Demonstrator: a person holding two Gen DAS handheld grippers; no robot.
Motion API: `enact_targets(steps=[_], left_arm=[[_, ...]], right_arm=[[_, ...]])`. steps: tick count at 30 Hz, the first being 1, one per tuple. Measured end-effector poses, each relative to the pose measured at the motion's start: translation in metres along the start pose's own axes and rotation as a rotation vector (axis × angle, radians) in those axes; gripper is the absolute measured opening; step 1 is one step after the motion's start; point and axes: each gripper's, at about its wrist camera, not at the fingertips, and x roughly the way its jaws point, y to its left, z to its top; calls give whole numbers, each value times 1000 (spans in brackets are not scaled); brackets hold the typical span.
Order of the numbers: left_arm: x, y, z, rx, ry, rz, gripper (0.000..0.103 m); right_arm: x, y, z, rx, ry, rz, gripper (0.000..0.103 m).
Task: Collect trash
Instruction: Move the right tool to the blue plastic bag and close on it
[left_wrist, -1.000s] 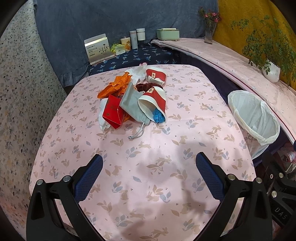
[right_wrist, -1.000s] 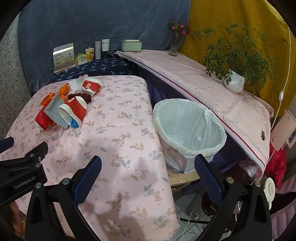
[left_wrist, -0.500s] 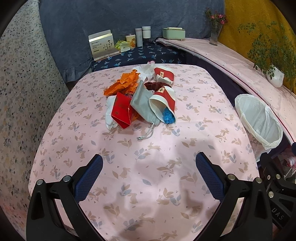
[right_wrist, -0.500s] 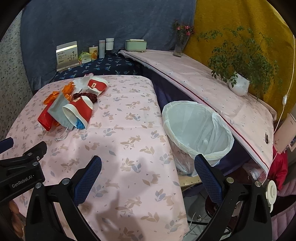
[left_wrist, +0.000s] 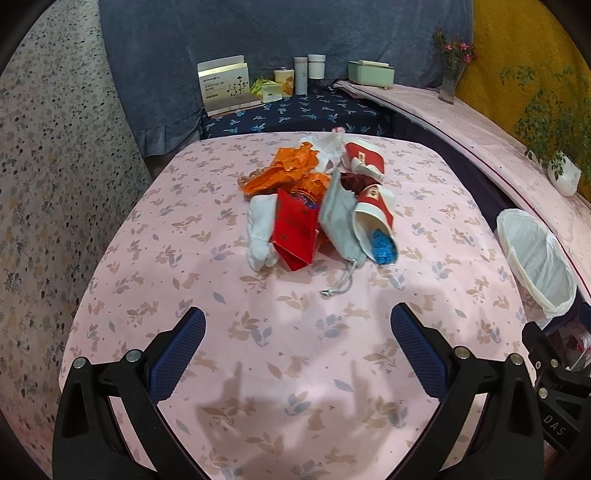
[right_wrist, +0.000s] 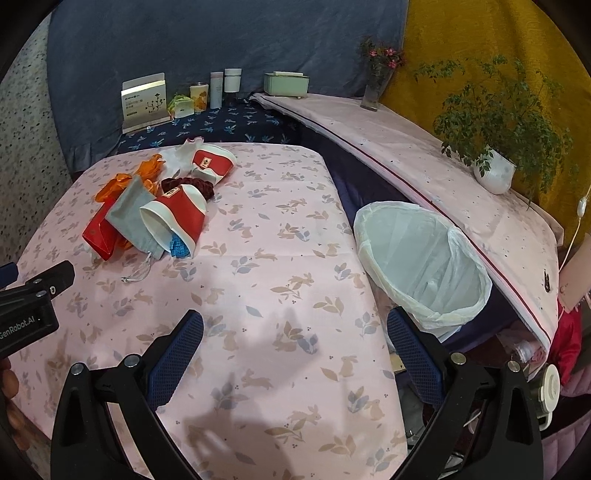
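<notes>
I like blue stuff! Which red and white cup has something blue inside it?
The nearer red and white cup, lying with its mouth toward the camera; blue stuff shows inside. The farther cup shows none.

Counter (left_wrist: 295, 332) is covered w/ matt pink cloth printed w/ leaves & rabbits; the bin (right_wrist: 424, 258) has a thin, translucent white plastic liner, slightly glossy & creased. In the trash pile: red packet (left_wrist: 295, 229) looks like glossy paper/foil, grey pouch (left_wrist: 338, 218) is soft matt fabric w/ a cord, the paper cups (left_wrist: 373, 210) are smooth red-and-white card, orange wrapper (left_wrist: 284, 173) is crinkled & shiny. Both tongs, left (left_wrist: 295, 354) & right (right_wrist: 293, 350), are matt black plastic w/ metal screws & blue textured rubbery pads (left_wrist: 177, 354).
</notes>
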Motion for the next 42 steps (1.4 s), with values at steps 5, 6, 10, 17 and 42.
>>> enact_targets(steps=[5, 6, 10, 17, 42], left_arm=[[8, 14, 3, -12, 3, -6, 96], [10, 15, 4, -13, 3, -13, 96], [15, 18, 12, -13, -6, -48, 93], [33, 11, 36, -9, -10, -123, 79], [107, 9, 78, -36, 58, -328, 5]], right_arm=[[9, 17, 4, -18, 7, 18, 90], [11, 20, 4, -21, 10, 23, 89], [21, 31, 6, -31, 26, 34, 85], [37, 46, 7, -42, 45, 61, 78], [124, 110, 31, 107, 130, 364, 9]])
